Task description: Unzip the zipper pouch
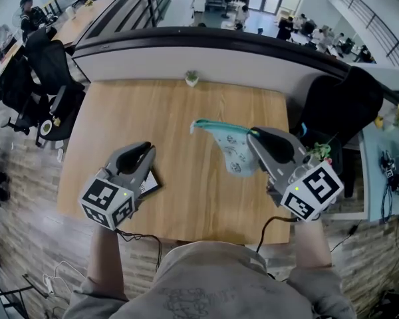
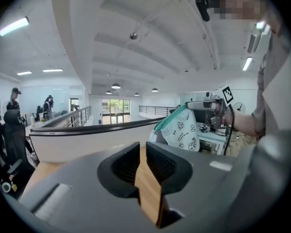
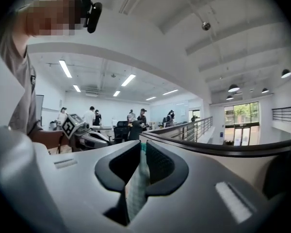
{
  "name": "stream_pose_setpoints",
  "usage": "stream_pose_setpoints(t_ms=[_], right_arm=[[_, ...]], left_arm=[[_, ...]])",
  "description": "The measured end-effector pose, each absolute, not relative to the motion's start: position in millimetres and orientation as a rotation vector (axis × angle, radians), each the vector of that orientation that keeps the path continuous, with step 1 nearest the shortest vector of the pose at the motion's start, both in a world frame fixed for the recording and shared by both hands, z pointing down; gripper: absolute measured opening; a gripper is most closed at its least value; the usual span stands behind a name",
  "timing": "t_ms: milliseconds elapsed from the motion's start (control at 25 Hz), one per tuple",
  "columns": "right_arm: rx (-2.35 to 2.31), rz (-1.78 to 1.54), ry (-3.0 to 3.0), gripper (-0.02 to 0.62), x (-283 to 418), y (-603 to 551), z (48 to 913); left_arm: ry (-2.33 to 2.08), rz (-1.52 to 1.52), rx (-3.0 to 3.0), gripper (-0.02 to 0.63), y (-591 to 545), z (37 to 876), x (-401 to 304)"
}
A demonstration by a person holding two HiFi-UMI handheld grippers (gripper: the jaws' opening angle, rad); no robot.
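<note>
The zipper pouch (image 1: 234,150), white with small prints and a teal zipper edge, hangs above the wooden table (image 1: 186,105). My right gripper (image 1: 254,135) is shut on its right end, and in the right gripper view the fabric (image 3: 136,188) is pinched between the pads. The pouch (image 2: 184,130) also shows hanging to the right in the left gripper view. My left gripper (image 1: 145,150) is well to the left of the pouch, over the table's near left part. Its jaws (image 2: 139,147) are shut with only bare wood seen through the thin slit.
A flat black card (image 1: 148,185) lies on the table under my left gripper. A small potted plant (image 1: 191,78) stands at the table's far edge, with a dark curved railing (image 1: 206,42) behind it. Black chairs stand at the right (image 1: 339,105) and left (image 1: 46,65).
</note>
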State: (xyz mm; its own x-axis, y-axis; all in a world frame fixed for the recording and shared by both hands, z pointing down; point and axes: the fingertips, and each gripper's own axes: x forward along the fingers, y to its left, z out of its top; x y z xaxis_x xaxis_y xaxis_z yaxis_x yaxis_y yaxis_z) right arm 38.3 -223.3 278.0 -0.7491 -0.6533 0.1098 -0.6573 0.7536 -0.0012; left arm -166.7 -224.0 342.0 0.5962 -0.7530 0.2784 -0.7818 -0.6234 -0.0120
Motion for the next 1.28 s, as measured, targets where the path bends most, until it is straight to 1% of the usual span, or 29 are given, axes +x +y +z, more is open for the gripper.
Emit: stream_pose_setpoints(t_ms=[80, 160, 440, 680, 920, 1280], right_arm=[[1.199, 0.002, -2.815, 0.045, 44, -230, 264], [1.303, -0.067, -2.803, 0.046, 49, -231, 249], [1.620, -0.319, -2.756, 0.046, 70, -213, 194], [1.778, -0.409, -2.724, 0.046, 94, -190, 171], [1.838, -0.359, -2.685, 0.046, 112, -177, 185], [1.812, -0.194, -2.574, 0.046, 122, -177, 247]], left_arm=[[-1.414, 0.330, 2.703, 0.031, -231, 323, -171], [-1.523, 0.261, 2.706, 0.000, -235, 302, -174], [-1.575, 0.125, 2.763, -0.002, -234, 256, -160], [-1.713, 0.150, 2.777, 0.000, -229, 244, -161], [-1.766, 0.208, 2.780, 0.000, -218, 252, -164], [-1.718, 0.278, 2.706, -0.002, -208, 295, -166]])
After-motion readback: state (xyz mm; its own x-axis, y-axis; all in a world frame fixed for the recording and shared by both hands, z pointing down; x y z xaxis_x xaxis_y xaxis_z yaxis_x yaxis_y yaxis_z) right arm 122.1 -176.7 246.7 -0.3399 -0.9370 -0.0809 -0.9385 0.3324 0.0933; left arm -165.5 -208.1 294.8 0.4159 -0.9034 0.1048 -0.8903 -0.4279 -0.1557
